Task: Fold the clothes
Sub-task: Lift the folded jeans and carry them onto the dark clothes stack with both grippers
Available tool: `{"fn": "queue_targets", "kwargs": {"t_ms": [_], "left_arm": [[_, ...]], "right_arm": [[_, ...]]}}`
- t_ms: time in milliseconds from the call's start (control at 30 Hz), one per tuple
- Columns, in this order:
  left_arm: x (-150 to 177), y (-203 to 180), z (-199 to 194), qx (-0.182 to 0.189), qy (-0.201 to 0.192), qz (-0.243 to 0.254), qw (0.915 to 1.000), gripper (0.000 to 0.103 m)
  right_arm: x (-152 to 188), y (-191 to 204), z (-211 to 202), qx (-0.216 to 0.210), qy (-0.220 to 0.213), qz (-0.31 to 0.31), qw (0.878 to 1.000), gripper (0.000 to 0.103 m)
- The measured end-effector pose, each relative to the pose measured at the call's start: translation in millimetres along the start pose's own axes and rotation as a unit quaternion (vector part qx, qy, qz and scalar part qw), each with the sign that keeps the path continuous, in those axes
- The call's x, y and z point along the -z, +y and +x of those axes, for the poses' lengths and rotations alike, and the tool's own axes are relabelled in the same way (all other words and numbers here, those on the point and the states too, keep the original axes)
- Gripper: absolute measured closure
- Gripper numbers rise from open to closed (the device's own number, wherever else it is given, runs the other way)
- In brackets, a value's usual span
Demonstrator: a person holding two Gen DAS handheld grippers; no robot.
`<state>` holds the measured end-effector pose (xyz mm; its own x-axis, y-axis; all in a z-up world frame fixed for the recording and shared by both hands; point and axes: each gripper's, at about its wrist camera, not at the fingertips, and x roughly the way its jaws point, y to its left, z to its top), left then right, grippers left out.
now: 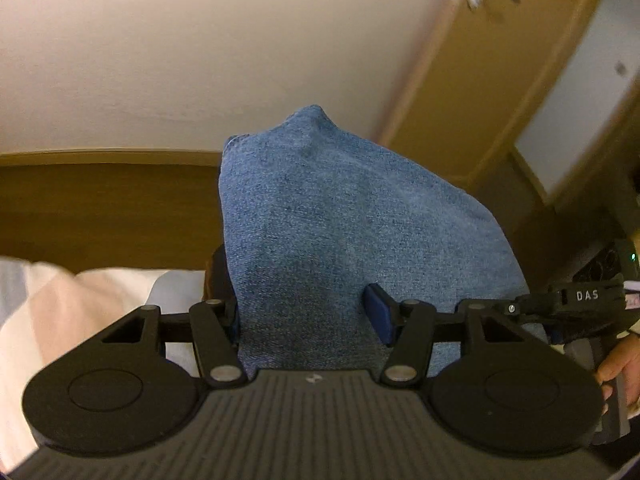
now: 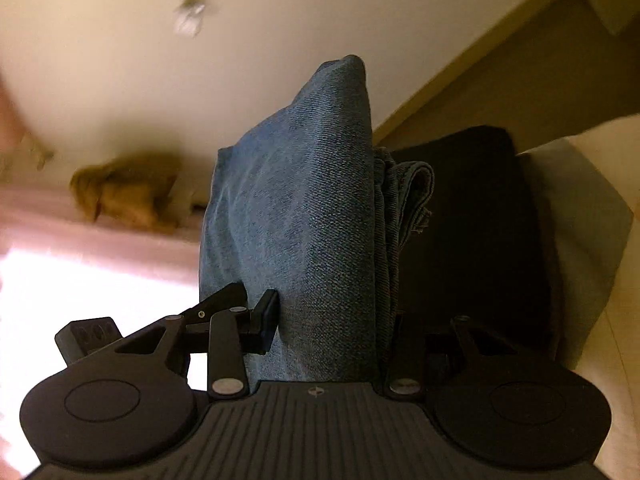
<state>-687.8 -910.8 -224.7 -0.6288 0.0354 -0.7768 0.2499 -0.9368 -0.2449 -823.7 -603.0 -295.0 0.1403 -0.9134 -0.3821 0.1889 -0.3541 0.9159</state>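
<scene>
Blue denim fills the gap between the jaws of both tongs, a folded pair of jeans (image 1: 340, 220) lifted clear of what lies below. In the left wrist view the left gripper (image 1: 310, 314) stands about half open with the thick fold bulging up between its blue-padded fingers (image 1: 378, 312); the near pad sits against the cloth on one side and the other pad is mostly hidden behind the fold, so it appears clamped on the jeans. Just beside that gripper, to its right, the black tip of the right gripper (image 1: 580, 300) shows, lettered in white, with a person's hand (image 1: 620, 368) on its grip below. In the right wrist view the right gripper (image 2: 332, 320) is somewhat narrower, its jaws pressed on the same jeans (image 2: 296, 208): the left finger (image 2: 266, 320) bears flat on the denim, while the other is lost in shadow behind stacked hems (image 2: 416, 196) that hang beside the fold. The left gripper's tip (image 2: 216, 300) pokes in just to the left of it. Beyond the left tongs lie pale bedding (image 1: 100, 300) below and a wooden headboard (image 1: 108, 208), then a plain wall and a wooden door frame (image 1: 480, 80). Beyond the right tongs a dark cloth (image 2: 480, 220) rests against a pale pillow (image 2: 584, 216); farther left a blurred tan bundle (image 2: 128, 192) sits on a pinkish ledge.
</scene>
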Motion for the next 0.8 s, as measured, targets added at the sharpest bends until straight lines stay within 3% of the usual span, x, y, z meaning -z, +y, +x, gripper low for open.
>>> {"fn": "queue_targets", "kwargs": {"t_ms": [267, 400, 500, 600, 633, 700, 800], "left_arm": [[13, 26, 48, 0.028, 0.027, 0.019, 0.9991, 0.047], [31, 40, 59, 0.033, 0.005, 0.006, 0.9994, 0.043], [35, 35, 58, 0.021, -0.013, -0.004, 0.9997, 0.039], [35, 29, 40, -0.023, -0.043, 0.002, 0.9988, 0.046], [37, 27, 28, -0.048, -0.059, 0.003, 0.9971, 0.054], [39, 19, 3, -0.074, -0.084, -0.006, 0.9937, 0.059], [52, -3, -19, -0.083, -0.115, -0.012, 0.9898, 0.059]], "right_arm": [[12, -22, 26, 0.031, -0.025, 0.044, 0.998, 0.062], [28, -29, 46, 0.052, -0.017, 0.026, 0.998, 0.060], [22, -32, 57, 0.057, -0.006, -0.033, 0.998, 0.049], [13, -14, 58, 0.080, 0.019, -0.067, 0.994, 0.042], [12, -7, 54, 0.091, 0.019, -0.086, 0.992, 0.038], [10, 11, 38, 0.126, 0.006, -0.155, 0.980, 0.036], [17, 44, 14, 0.180, -0.037, -0.279, 0.943, 0.036]]}}
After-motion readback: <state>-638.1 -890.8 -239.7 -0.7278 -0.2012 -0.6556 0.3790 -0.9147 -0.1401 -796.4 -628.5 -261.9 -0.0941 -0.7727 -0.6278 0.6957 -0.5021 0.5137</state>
